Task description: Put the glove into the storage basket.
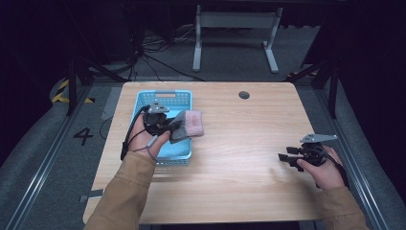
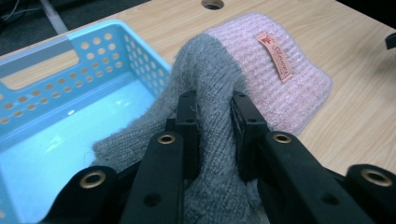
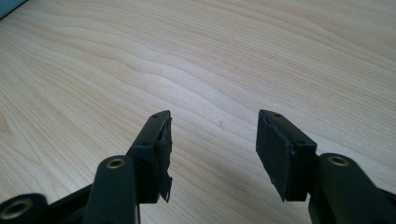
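A knitted grey and pink hat [image 1: 189, 124] [image 2: 261, 70] with a small pink label hangs over the right rim of a light blue plastic basket [image 1: 165, 103] [image 2: 56, 121]. My left gripper [image 1: 173, 127] [image 2: 214, 105] is shut on the hat's grey part, which bulges between the jaws. The pink part rests on the wooden table [image 1: 230, 158] just right of the basket. My right gripper [image 1: 283, 157] [image 3: 212, 126] stands open low over bare wood near the table's right edge, with nothing between its jaws.
The basket's inside looks bare in the left gripper view. A round cable hole [image 1: 244, 95] sits at the table's far middle. A white desk frame [image 1: 234, 28] and cables lie on the floor beyond the table.
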{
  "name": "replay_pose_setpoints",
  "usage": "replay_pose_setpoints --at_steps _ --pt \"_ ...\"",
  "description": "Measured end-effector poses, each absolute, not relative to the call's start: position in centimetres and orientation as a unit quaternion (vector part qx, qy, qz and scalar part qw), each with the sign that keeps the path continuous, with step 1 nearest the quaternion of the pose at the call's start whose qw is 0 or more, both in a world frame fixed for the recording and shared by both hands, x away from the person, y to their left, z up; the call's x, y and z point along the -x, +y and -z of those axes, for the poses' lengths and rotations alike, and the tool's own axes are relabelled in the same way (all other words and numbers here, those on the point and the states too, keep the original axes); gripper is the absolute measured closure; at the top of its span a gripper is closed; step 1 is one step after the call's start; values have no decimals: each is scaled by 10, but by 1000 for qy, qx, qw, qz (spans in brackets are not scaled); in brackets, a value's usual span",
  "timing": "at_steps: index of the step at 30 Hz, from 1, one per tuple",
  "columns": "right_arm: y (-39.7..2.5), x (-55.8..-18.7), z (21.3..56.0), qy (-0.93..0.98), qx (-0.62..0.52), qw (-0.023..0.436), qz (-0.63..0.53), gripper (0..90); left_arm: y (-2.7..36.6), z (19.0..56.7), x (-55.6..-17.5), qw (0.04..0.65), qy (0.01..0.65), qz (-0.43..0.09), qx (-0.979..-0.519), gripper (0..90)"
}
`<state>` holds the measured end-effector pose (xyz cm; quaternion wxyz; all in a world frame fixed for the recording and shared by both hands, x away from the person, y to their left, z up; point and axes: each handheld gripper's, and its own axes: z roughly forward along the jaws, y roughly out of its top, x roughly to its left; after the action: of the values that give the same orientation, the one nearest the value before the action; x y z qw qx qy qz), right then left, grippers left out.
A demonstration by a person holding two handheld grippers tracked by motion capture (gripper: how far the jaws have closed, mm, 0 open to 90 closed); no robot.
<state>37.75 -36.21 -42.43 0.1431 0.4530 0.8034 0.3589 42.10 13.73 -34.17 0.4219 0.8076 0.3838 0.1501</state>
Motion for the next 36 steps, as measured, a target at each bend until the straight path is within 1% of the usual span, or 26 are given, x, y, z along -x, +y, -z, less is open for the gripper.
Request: replay_pose_setpoints --at_steps 9,17,20,26,36 --pt "-364 -372 424 802 -454 146 -359 460 155 342 -430 414 387 -162 -808 763" --pt "-367 -368 425 800 -458 150 -358 460 168 352 -446 395 385 -166 -817 762" --pt "-367 -368 426 800 -458 148 -358 460 173 362 -450 395 387 -164 -817 762" --pt "-362 -370 426 805 -451 145 -358 459 177 377 -456 375 391 -161 -825 762" --pt "-356 -371 427 809 -443 144 -359 456 177 401 -469 367 400 -141 -828 761"
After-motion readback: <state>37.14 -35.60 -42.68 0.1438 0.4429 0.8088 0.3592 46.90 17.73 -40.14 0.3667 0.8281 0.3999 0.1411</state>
